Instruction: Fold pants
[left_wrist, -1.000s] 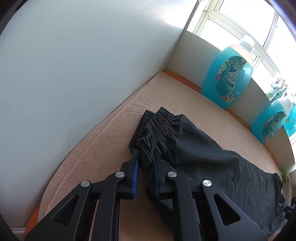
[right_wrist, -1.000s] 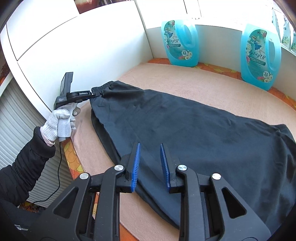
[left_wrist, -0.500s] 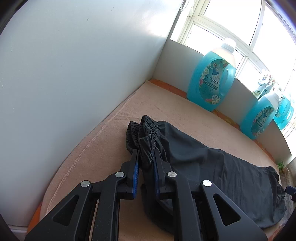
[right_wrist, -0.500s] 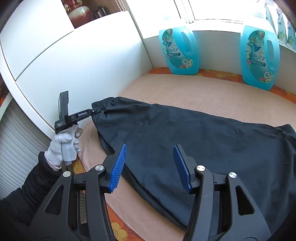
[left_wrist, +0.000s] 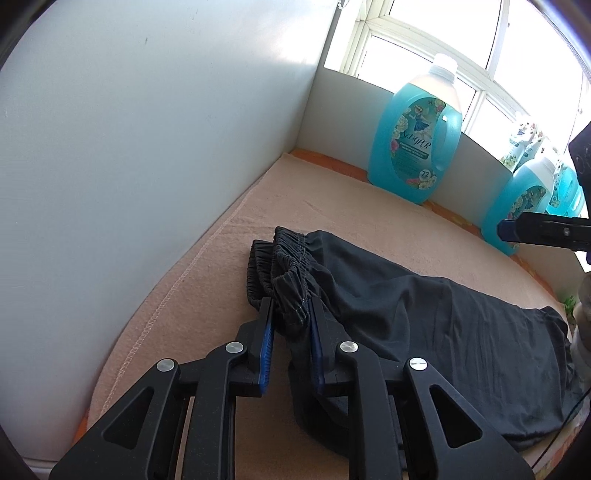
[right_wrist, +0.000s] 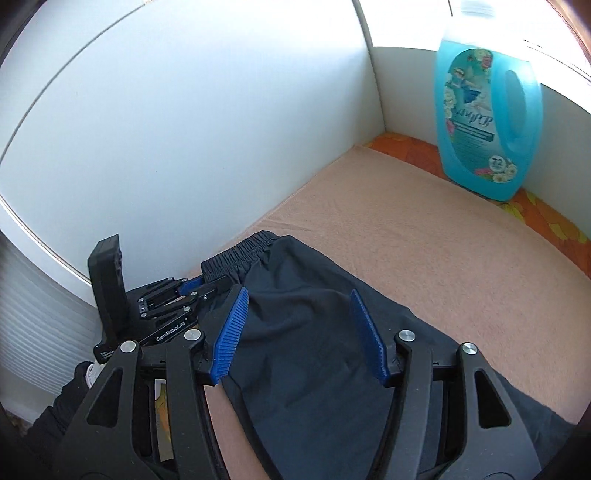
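Observation:
Black pants (left_wrist: 424, 317) lie flat along a peach towel (left_wrist: 332, 206), with the elastic waistband (left_wrist: 291, 280) bunched at the near left. My left gripper (left_wrist: 291, 321) has that bunched waistband between its blue pads; its jaws are opening, and the cloth still fills the gap. In the right wrist view the left gripper (right_wrist: 201, 286) shows at the left with the waistband (right_wrist: 236, 254) at its tip. Just above the pants' (right_wrist: 314, 332) waist end, beside the left gripper, my right gripper (right_wrist: 299, 321) hangs open. One of its fingers (left_wrist: 532, 230) juts in at the right.
A white panel wall (left_wrist: 147, 147) runs along the towel's left edge. Blue detergent bottles (left_wrist: 417, 144) (left_wrist: 524, 206) (right_wrist: 484, 110) stand along the back under the window. A black sleeve (right_wrist: 62, 398) shows at the lower left. Bare towel lies between pants and bottles.
My right gripper swept left along the pants to the waist end beside the left gripper, and its jaws widened. The left gripper stayed put, rolled slightly, and its pads parted a little.

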